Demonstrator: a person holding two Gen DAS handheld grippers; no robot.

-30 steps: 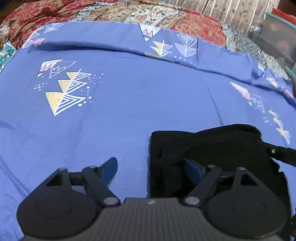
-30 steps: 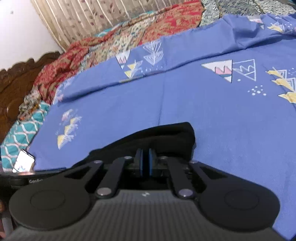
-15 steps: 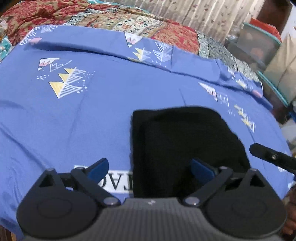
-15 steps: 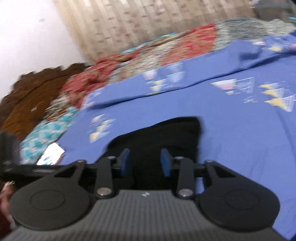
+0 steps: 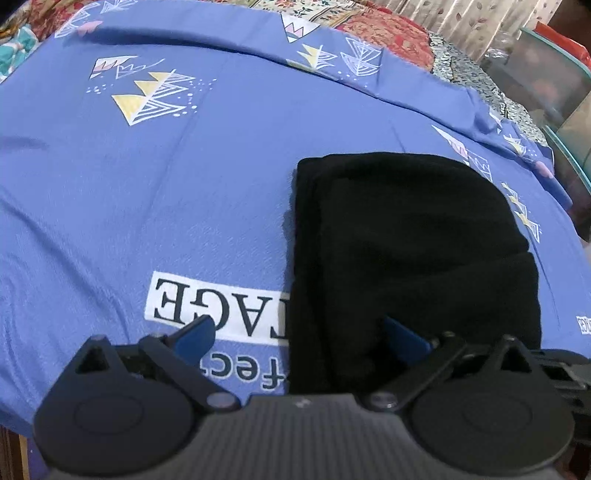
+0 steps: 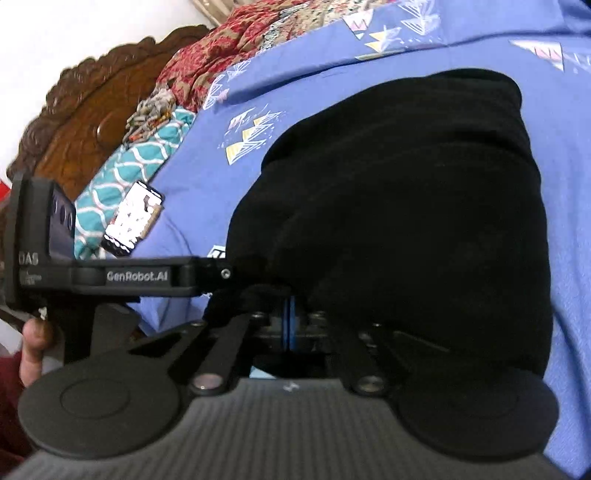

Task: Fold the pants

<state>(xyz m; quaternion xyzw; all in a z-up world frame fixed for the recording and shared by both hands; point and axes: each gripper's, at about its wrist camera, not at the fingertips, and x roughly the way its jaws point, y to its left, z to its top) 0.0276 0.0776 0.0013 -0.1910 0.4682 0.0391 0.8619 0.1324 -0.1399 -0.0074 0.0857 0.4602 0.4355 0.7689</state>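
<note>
Black pants (image 5: 406,236) lie folded in a thick stack on a blue patterned bedsheet (image 5: 166,177). My left gripper (image 5: 299,336) hovers over their near left corner, its jaws opening wide. That corner lies between the blue pads (image 5: 194,334), which do not press on it. In the right wrist view the pants (image 6: 424,206) fill the middle. My right gripper (image 6: 290,325) is shut at their near edge, pads flush together. I cannot tell if any cloth is pinched. The left gripper's body (image 6: 122,275) reaches in from the left, held by a hand (image 6: 33,343).
A phone (image 6: 133,218) lies on the sheet near a teal cloth (image 6: 125,173) and a carved wooden headboard (image 6: 92,122). A red patterned quilt (image 5: 388,33) covers the far side of the bed. Storage boxes (image 5: 546,74) stand beyond the bed's right edge.
The left jaws spread wider and drew back toward the bed's near edge, letting go of the pants. The right gripper opened, dipped in close over the pants and shut again.
</note>
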